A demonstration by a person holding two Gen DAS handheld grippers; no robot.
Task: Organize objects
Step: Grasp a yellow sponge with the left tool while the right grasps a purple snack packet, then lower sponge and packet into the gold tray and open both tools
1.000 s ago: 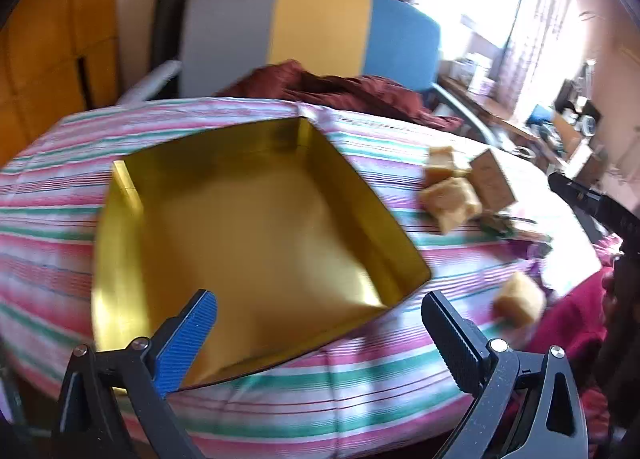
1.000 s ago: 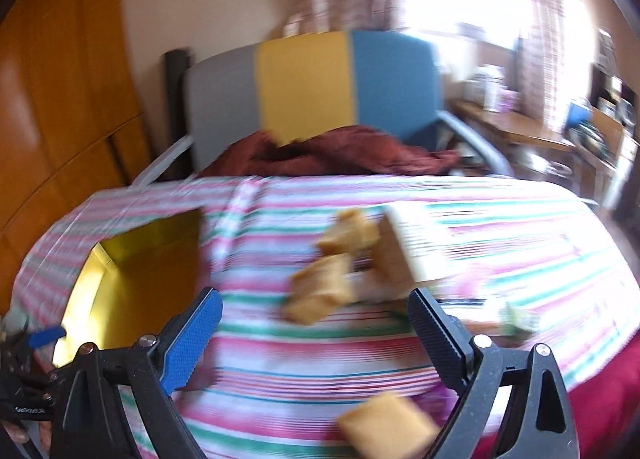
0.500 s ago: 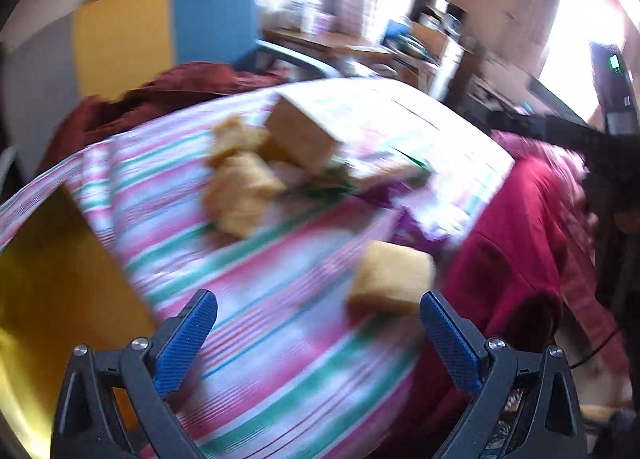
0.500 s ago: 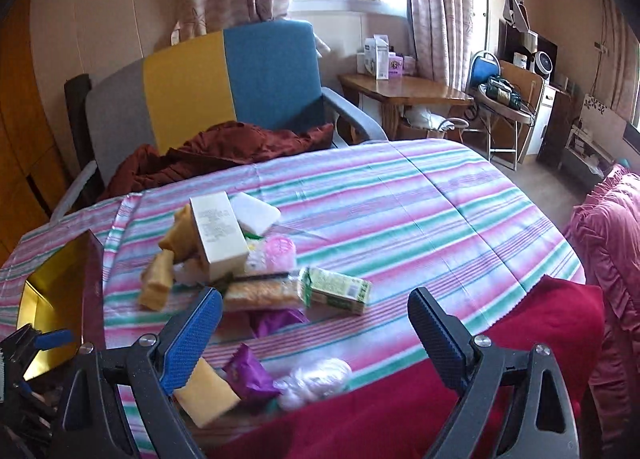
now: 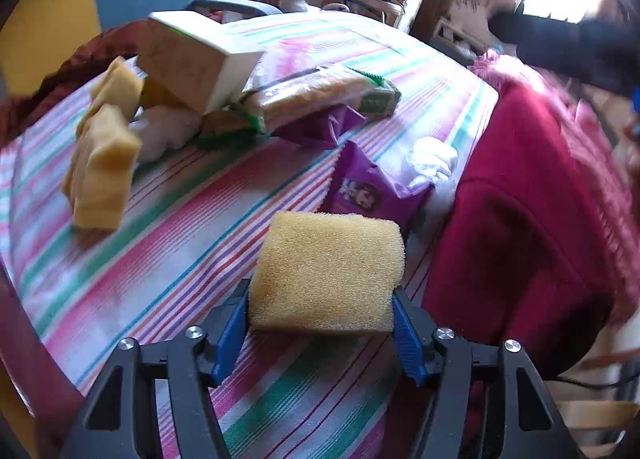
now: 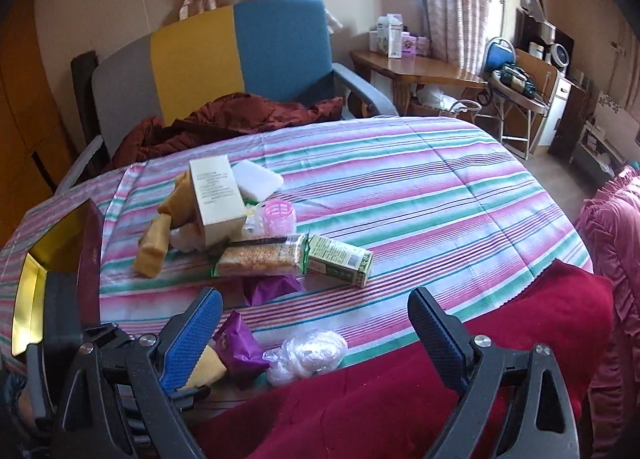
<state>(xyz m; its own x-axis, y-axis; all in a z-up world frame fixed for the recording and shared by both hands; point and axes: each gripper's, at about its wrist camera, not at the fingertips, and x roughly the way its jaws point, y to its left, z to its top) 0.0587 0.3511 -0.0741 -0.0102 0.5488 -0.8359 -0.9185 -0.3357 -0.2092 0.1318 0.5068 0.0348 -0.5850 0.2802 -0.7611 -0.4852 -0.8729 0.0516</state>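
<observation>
**Sponge between closing jaws at the near edge**

Left hand-held gripper (image 5: 322,323): jaws closing, blue pads against both sides of a yellow rectangular foam sponge (image 5: 328,273) at the near edge of the striped pink-and-green bench (image 5: 168,227). Further left, two more yellow foam pieces (image 5: 102,175) leaning beside a tilted cream cardboard box (image 5: 188,59). Toward the middle, a clear-wrapped cracker packet (image 5: 304,97) against a green carton (image 6: 340,259). Just beyond the gripped sponge, a purple foil sachet (image 5: 368,191) and a crumpled clear plastic wrap (image 6: 308,355). At the left edge, an open gold tin box (image 6: 36,279). Right hand-held gripper (image 6: 316,323): spread wide, empty, above the near edge.
</observation>
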